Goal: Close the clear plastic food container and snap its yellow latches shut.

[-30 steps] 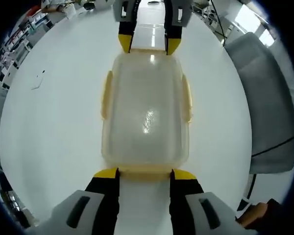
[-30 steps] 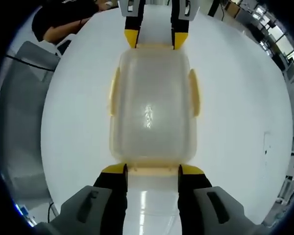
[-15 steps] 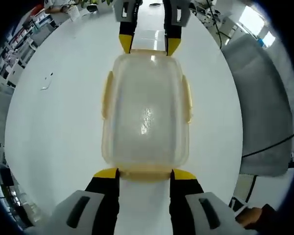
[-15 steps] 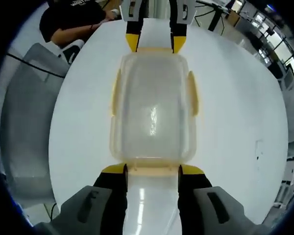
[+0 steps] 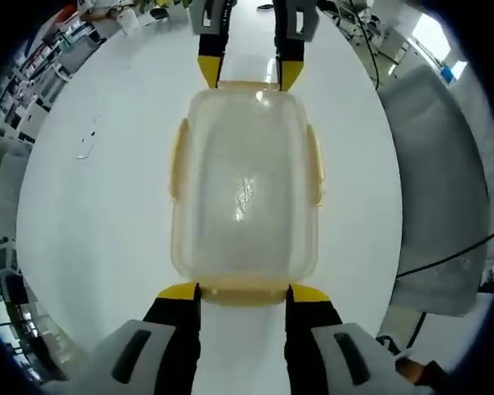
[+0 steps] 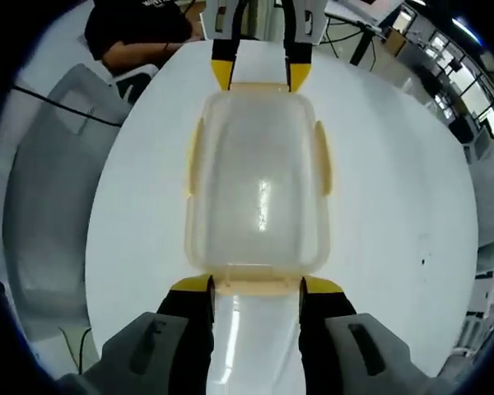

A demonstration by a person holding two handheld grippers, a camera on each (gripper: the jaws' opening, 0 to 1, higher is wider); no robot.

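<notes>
The clear plastic container (image 5: 244, 185) has its lid on and is held between both grippers above the white table (image 5: 82, 230). My left gripper (image 5: 243, 295) grips the near short end, its jaws flanking the yellow end latch (image 5: 243, 290). My right gripper (image 5: 249, 74) holds the far end. The right gripper view mirrors this: the container (image 6: 259, 181), my right gripper (image 6: 257, 288) on the near end latch, and my left gripper (image 6: 259, 74) opposite. Yellow side latches (image 5: 178, 160) (image 6: 322, 156) lie along the long sides.
A grey chair (image 5: 445, 189) (image 6: 41, 189) stands beside the round table, with a dark cable across it. A person in a dark top (image 6: 140, 33) sits at the table's far edge. A small clear scrap (image 5: 88, 146) lies on the table. Desks and shelves ring the room.
The table looks smaller and more of the room shows around it in both views, while the container stays fixed between the jaws. Both grippers and the container have risen together.
</notes>
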